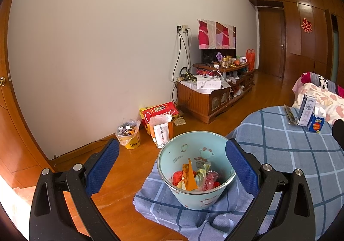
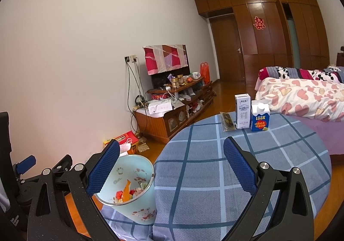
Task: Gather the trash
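Already half-filled, the pale blue cartoon-printed bucket with a metal rim [image 1: 194, 171] holds red, orange and green crumpled wrappers [image 1: 194, 178]. It sits on the blue plaid tablecloth [image 2: 215, 167] at the table's edge, above a wooden floor [image 1: 120, 167]. Towards the upper right of the right wrist frame stand a white milk carton [image 2: 242, 110] and a blue juice carton [image 2: 259, 116], beside a flat dark wrapper [image 2: 226, 121]. The left gripper [image 1: 172, 165] gapes wide around the bucket; the right gripper [image 2: 171, 165] gapes too, empty, cartons well beyond.
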`<state>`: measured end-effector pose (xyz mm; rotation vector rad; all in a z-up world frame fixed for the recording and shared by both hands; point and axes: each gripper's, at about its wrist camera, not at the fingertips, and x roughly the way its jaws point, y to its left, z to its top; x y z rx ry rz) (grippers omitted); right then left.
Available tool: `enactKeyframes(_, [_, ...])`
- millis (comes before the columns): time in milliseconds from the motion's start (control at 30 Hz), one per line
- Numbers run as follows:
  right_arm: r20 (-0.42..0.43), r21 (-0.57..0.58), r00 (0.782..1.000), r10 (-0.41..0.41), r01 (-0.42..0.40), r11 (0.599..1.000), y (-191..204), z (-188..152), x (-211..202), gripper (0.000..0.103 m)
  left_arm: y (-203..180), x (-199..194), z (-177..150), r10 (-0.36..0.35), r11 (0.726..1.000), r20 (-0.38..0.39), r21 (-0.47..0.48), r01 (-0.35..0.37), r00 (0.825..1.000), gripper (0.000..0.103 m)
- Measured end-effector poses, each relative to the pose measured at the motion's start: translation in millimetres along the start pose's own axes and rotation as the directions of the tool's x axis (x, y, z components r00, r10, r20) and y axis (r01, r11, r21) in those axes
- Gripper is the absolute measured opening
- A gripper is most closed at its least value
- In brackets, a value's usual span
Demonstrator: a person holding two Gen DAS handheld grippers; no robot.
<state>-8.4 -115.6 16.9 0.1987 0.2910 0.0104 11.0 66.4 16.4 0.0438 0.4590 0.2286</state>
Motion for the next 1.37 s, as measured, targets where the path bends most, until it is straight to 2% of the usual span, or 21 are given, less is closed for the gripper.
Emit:
enactKeyframes(500, [-0.002, 0.003, 1.0, -0.002, 0.002, 1.0, 0.7, -2.9, -0.4, 0.095, 1.5, 0.7, -0.3, -0.009, 1.0, -0.006, -0.01, 0.009, 1.0, 0.097])
enactKeyframes(600, [-0.004, 0.006, 1.0, -0.004, 0.004, 1.0, 1.4, -5.7, 0.2, 0.095, 0.6, -1.4, -2.5, -0.039, 0.999, 0.013, -0.008, 0.039, 0.999, 0.094])
enactKeyframes(700, [-0.004, 0.008, 1.0, -0.006, 0.006, 1.0, 1.6, -6.6, 0.3, 0.095, -1.3, 1.5, -4.5, -0.075, 0.997, -0.015, -0.017, 0.075, 0.997, 0.092])
enactKeyframes(1033, [-0.015, 0.019, 1.0, -0.01, 0.011, 1.0, 0.0, -4.7, 3.3, 0.095, -3.9, 7.3, -6.7, -0.071, 0.997, -0.032, -0.024, 0.071, 0.997, 0.097])
enactKeyframes(1200, [-0.013, 0.019, 1.0, -0.015, 0.016, 1.0, 0.1, -4.6, 3.0, 0.095, -4.3, 9.6, -8.8, -0.042, 0.999, -0.036, -0.01, 0.041, 0.998, 0.097])
enactKeyframes(1367, [-0.024, 0.031, 0.999, -0.026, 0.027, 0.999, -1.7, -3.0, 5.2, 0.095, -6.0, 13.7, -10.2, -0.042, 0.999, -0.049, -0.011, 0.042, 0.998, 0.097])
